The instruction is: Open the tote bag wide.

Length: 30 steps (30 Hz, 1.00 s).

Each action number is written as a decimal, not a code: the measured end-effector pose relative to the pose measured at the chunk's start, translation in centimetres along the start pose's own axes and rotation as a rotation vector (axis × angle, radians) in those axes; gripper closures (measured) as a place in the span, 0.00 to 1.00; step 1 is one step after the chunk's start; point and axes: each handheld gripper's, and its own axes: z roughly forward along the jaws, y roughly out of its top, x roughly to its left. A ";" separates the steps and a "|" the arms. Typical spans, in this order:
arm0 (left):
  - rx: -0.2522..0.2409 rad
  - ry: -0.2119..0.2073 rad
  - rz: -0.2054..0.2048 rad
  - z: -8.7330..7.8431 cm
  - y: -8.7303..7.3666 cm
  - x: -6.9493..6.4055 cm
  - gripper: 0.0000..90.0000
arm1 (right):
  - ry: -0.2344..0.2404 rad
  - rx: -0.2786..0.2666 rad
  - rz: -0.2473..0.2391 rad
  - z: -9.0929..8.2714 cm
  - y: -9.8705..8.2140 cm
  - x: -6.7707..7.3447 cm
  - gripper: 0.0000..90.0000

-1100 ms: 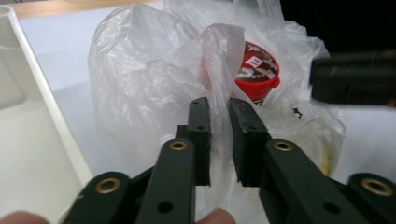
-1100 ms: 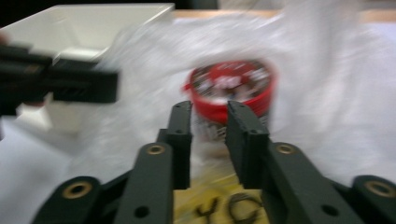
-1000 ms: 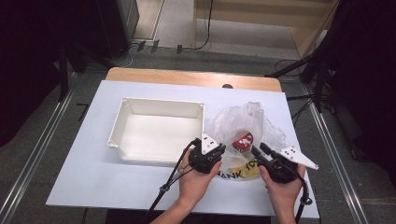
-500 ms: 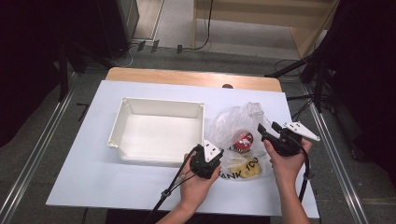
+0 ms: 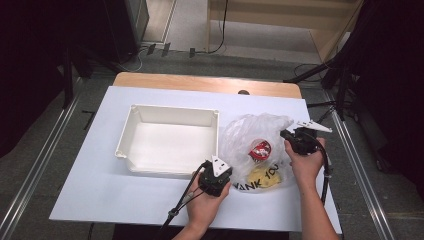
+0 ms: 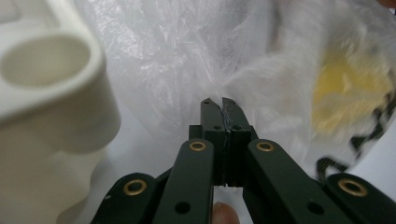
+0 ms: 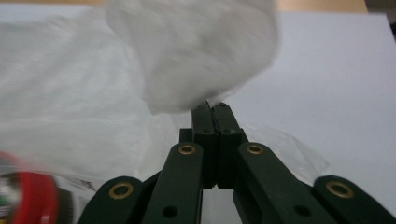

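The white tabletop (image 5: 125, 200) sat on a grey floor (image 5: 45, 165), wood (image 5: 200, 82) showing along its far edge. Metal rails (image 5: 37, 167) flanked it; cables (image 5: 220, 40) trailed beyond, the surroundings dark.

Bright overhead light whitens the table (image 5: 125, 200); surroundings from nine to three o'clock stay dark. The plastic bag (image 7: 196, 56) blurs close up.
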 end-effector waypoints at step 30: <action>-0.048 -0.024 -0.037 -0.9 -0.6 1.1 0.88 | 0.140 -0.078 -0.108 -3.7 -1.5 2.3 0.76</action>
